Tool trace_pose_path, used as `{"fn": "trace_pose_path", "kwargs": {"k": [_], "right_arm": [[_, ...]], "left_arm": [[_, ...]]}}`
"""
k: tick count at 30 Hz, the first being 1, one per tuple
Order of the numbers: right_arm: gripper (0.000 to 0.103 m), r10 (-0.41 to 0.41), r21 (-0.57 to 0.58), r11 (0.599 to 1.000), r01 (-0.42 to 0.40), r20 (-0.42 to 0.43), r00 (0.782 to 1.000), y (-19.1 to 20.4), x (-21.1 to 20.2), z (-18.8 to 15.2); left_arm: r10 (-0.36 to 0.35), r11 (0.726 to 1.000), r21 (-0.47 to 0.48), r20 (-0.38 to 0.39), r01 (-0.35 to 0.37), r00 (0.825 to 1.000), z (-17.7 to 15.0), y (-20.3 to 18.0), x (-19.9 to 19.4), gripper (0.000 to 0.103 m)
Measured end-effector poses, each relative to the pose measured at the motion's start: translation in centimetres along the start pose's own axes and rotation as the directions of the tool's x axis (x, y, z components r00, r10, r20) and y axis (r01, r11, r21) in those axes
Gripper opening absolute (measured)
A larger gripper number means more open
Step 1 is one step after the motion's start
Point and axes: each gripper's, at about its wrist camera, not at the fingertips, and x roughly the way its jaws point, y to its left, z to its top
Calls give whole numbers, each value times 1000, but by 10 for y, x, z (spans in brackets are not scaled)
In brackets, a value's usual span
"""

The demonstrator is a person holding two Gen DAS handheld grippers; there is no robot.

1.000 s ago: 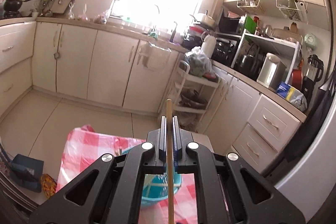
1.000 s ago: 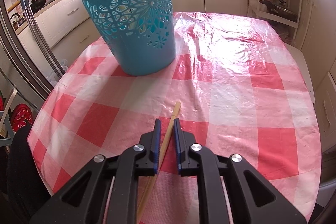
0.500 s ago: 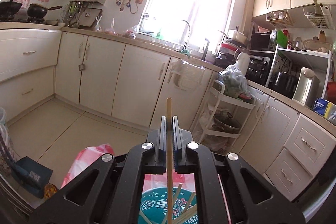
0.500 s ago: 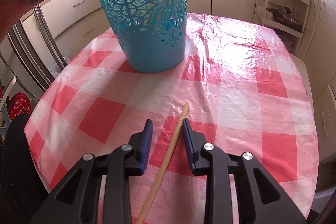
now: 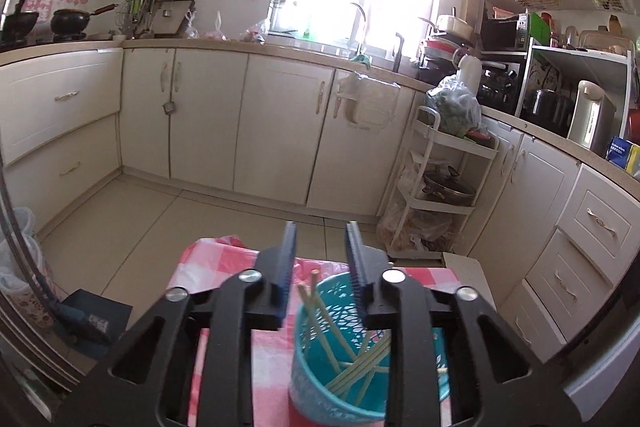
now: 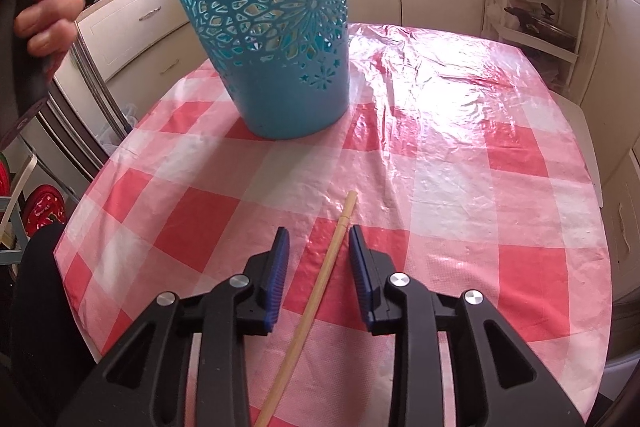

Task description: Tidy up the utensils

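A blue cut-out plastic basket [image 6: 276,39] stands on the red-and-white checked tablecloth [image 6: 460,155]. In the left wrist view the basket [image 5: 320,383] sits right below my left gripper [image 5: 320,239], which is open and empty above its rim. Several wooden chopsticks [image 5: 320,311] lean inside it. My right gripper [image 6: 318,239] is open, low over the table. One wooden chopstick [image 6: 320,279] lies on the cloth between its fingers, untouched.
The table's edge curves round on the right and near sides. Kitchen cabinets [image 5: 280,131] line the far walls. A white trolley rack [image 5: 440,183] stands beyond the table. The person's left hand [image 6: 52,11] shows at upper left.
My left gripper opened and let its chopstick drop into the basket. My right gripper opened wider around the chopstick on the cloth.
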Motion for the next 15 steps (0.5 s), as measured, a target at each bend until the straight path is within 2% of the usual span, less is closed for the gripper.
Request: {"fn": "trace_pose_path", "kwargs": {"k": [2, 3, 5, 7, 10, 12, 15], "right_arm": [[31, -11, -10, 1000, 11, -1, 1000, 2, -1, -1], [31, -18, -16, 1000, 18, -1, 1000, 3, -1, -2], [30, -39, -36, 999, 39, -1, 999, 6, 0, -2], [23, -76, -70, 995, 76, 0, 997, 11, 2, -2], [15, -91, -89, 992, 88, -27, 995, 11, 2, 1], [14, -95, -80, 993, 90, -52, 994, 8, 0, 2], [14, -122, -120, 986, 114, -62, 991, 12, 1, 2]], "left_arm": [[60, 998, -9, 47, -59, 997, -7, 14, -25, 58], [88, 996, -15, 60, -88, 994, -12, 23, -36, 63], [139, 990, -32, 38, -138, 990, -29, 43, -49, 66], [175, 983, -53, -28, -176, 984, -50, 64, -49, 69], [207, 972, -71, -177, -222, 962, -86, 92, -33, 70], [204, 970, -76, -271, -232, 941, -106, 105, -18, 70], [210, 969, -52, -333, -240, 920, -126, 110, -4, 72]]}}
